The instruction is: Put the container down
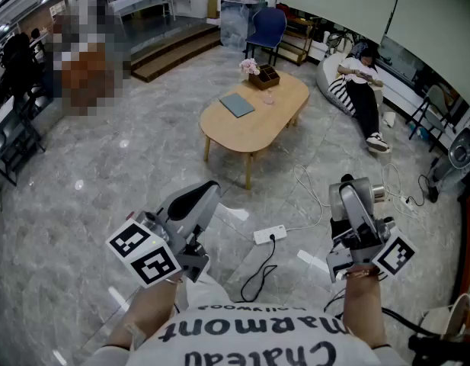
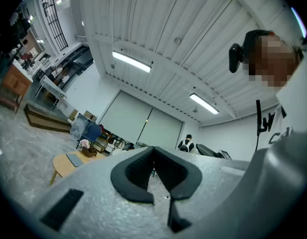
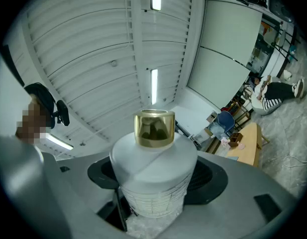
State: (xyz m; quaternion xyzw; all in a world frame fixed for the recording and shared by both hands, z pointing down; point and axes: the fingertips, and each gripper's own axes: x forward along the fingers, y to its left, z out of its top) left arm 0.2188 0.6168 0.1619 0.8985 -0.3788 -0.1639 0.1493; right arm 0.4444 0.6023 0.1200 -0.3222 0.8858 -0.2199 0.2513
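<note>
A white container [image 3: 154, 168] with a gold cap [image 3: 154, 128] stands upright between the black pads of my right gripper [image 3: 155, 180], which is shut on its ribbed lower body. This gripper is tilted up toward the ceiling. In the head view the right gripper [image 1: 356, 200] is held low at the right, above the floor, and the container is mostly hidden behind its jaws. My left gripper [image 2: 154, 171] is shut with nothing between its pads, whose tips meet. The head view shows the left gripper [image 1: 193, 204] at lower left, level with the right one.
An oval wooden table [image 1: 254, 120] stands ahead on the marble floor, carrying a grey book [image 1: 237, 104] and a small flower box [image 1: 263, 75]. A white power strip [image 1: 270, 235] and cables lie on the floor between the grippers. A person [image 1: 362, 82] reclines at the right.
</note>
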